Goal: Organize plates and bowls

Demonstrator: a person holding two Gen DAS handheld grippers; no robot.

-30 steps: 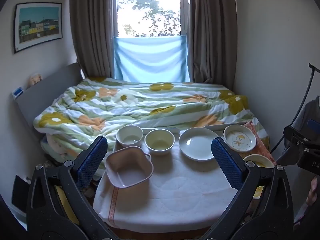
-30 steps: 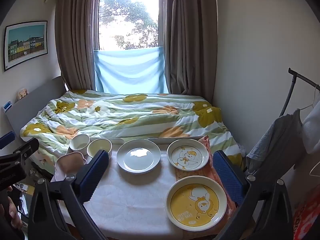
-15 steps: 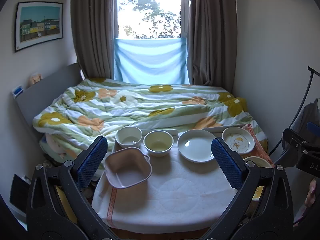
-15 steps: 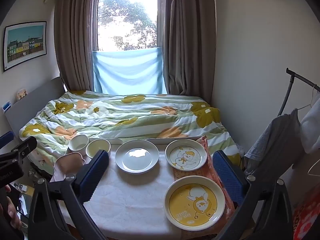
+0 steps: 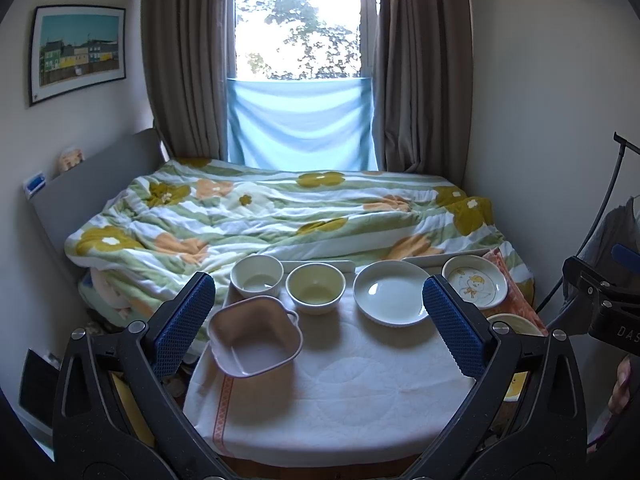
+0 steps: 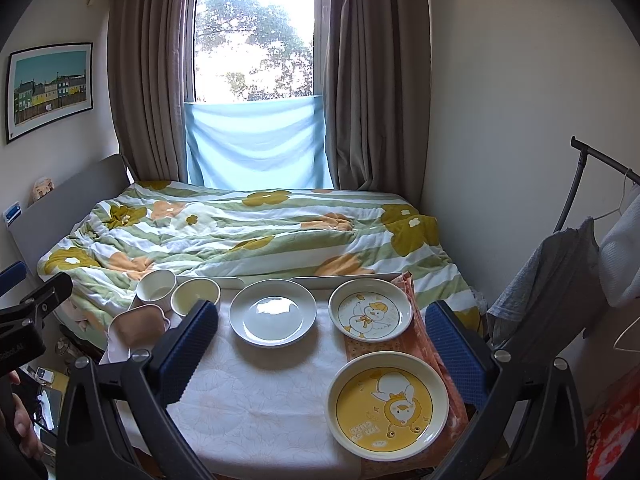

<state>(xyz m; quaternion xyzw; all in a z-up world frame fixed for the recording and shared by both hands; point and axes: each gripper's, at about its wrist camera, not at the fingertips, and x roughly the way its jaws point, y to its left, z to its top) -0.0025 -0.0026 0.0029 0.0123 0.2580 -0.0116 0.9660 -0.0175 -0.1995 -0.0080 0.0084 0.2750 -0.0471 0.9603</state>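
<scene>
Plates and bowls sit spread over a desk point(image 5: 360, 392) covered with a white quilted cloth, at the foot of a bed with a flowered quilt point(image 5: 280, 216). From the left wrist camera, a pink square bowl with handles point(image 5: 256, 336) is nearest on the left; behind it a white round bowl point(image 5: 257, 275) and a pale yellow bowl point(image 5: 315, 288) stand just beside each other, then a plain white plate point(image 5: 390, 298) and a small duck-print plate point(image 5: 475, 282) at the far right. The left gripper point(image 5: 318, 326) hovers above the near edge of the desk, its blue-padded fingers point(image 5: 185, 318) spread wide and empty. From the right wrist camera, a large yellow duck plate point(image 6: 386, 404) lies nearest on an orange patterned cloth point(image 6: 404, 346), with the small duck-print plate behind it and the plain white plate to the left. The right gripper point(image 6: 320, 354) likewise has its fingers point(image 6: 454, 348) wide apart, holding nothing.
</scene>
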